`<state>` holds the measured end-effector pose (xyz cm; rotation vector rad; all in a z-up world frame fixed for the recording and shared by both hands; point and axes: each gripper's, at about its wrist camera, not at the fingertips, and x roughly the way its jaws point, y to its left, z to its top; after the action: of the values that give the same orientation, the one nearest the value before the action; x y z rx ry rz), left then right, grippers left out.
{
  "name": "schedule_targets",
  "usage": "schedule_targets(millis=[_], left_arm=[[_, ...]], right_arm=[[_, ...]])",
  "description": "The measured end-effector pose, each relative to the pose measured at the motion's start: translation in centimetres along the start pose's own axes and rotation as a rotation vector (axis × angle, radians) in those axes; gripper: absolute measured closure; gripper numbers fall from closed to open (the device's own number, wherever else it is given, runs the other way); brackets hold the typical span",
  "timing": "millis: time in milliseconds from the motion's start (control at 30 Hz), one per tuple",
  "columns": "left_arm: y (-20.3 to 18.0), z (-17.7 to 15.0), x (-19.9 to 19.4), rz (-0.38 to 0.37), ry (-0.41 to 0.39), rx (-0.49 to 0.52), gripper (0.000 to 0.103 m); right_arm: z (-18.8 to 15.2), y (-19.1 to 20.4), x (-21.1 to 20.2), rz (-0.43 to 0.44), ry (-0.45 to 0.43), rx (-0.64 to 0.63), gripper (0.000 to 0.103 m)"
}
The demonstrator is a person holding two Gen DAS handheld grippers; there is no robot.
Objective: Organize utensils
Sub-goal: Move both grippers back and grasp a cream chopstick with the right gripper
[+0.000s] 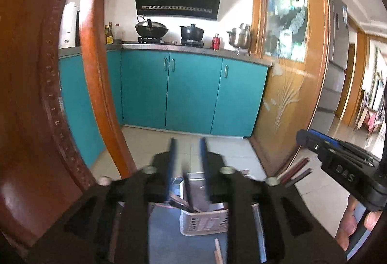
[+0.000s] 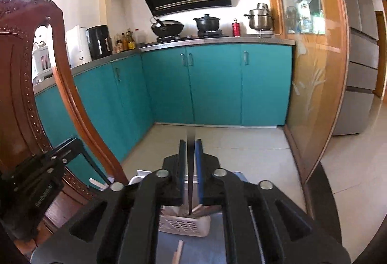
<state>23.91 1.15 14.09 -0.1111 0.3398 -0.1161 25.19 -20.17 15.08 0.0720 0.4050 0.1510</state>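
the right hand-held gripper (image 2: 190,162) is pinched narrow on a thin dark chopstick (image 2: 190,181) that stands nearly upright, its lower tip just above or just inside the white basket (image 2: 183,224); which one cannot be told. the left hand-held gripper (image 1: 187,157) stands part open with nothing between its fingers, raised over the same basket (image 1: 204,224), where other utensils already lean. a pale wooden stick (image 2: 178,252) lies on the blue desk (image 2: 205,249) just in front of the basket.

the likely trouble: the chopstick is slim and held near mid-length, so it may swivel in the grip and catch the basket rim or the utensils inside, ending up on the desk or floor. the basket looks light, so a sideways nudge could tip or slide it.

the desk is covered in blue. beyond are a tiled floor, teal cabinets (image 2: 212,85), a stove with pots under a black hood, a carved wooden chair (image 2: 26,99) to the left and a fridge to the right.
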Motion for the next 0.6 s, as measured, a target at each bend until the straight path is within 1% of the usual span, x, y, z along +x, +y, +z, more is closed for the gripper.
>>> schedule_targets(millis=[33,100,167,200,233,267,300,333,367,400,433,500,533,600], left_arm=[[0.2,-0.2,-1.0,-0.012,-0.016,-0.01,0.068],[0.4,-1.1,-3.4,-0.052,-0.035,-0.013,0.068],[0.7,-2.7,-5.3,-0.074,-0.036,-0.005,0.068],[0.9,-4.0,-6.0,-0.073,-0.028,0.003,0.068],[1.1,-5.0,-6.2,-0.068,-0.013,0.009,0.068],[1.4,-6.1,-6.2,-0.057,0.009,0.012,0.068],[1.7,-7.1,-5.9,-0.046,0.032,0.012,0.068],[2.1,-8.8,-4.9,-0.037,0.073,0.009,0.068],[2.4,-9.6,-4.3,-0.033,0.099,0.004,0.068],[2.9,-11.0,-3.2,-0.015,0.146,-0.011,0.068],[3.2,-11.7,-2.7,-0.004,0.166,-0.017,0.068],[3.9,-13.2,-1.6,0.014,0.221,-0.033,0.068],[4.0,-13.9,-1.2,0.013,0.242,-0.035,0.068],[3.9,-14.7,-0.7,0.019,0.259,-0.015,0.068]], right_arm=[[-0.2,-0.5,-1.3,0.011,-0.022,0.013,0.072],[-1.0,-1.5,-4.7,0.048,-0.065,0.027,0.072],[-3.1,-2.5,-8.6,0.098,-0.094,0.021,0.072],[-4.0,-2.7,-9.7,0.115,-0.091,0.018,0.072],[-5.5,-3.0,-10.6,0.142,-0.064,0.013,0.072],[-6.9,-3.1,-10.5,0.16,-0.016,0.006,0.072],[-8.3,-2.9,-9.8,0.174,0.049,-0.003,0.072],[-10.2,-2.6,-8.1,0.185,0.145,-0.006,0.072],[-12.1,-2.0,-5.9,0.187,0.238,-0.011,0.072],[-13.5,-1.4,-4.2,0.185,0.296,-0.018,0.072],[-15.4,-0.7,-1.3,0.177,0.368,-0.017,0.072],[-17.7,0.2,3.1,0.161,0.462,0.007,0.072],[-18.6,0.6,5.6,0.129,0.498,0.03,0.073],[-19.4,1.4,8.8,0.076,0.535,0.02,0.072]])
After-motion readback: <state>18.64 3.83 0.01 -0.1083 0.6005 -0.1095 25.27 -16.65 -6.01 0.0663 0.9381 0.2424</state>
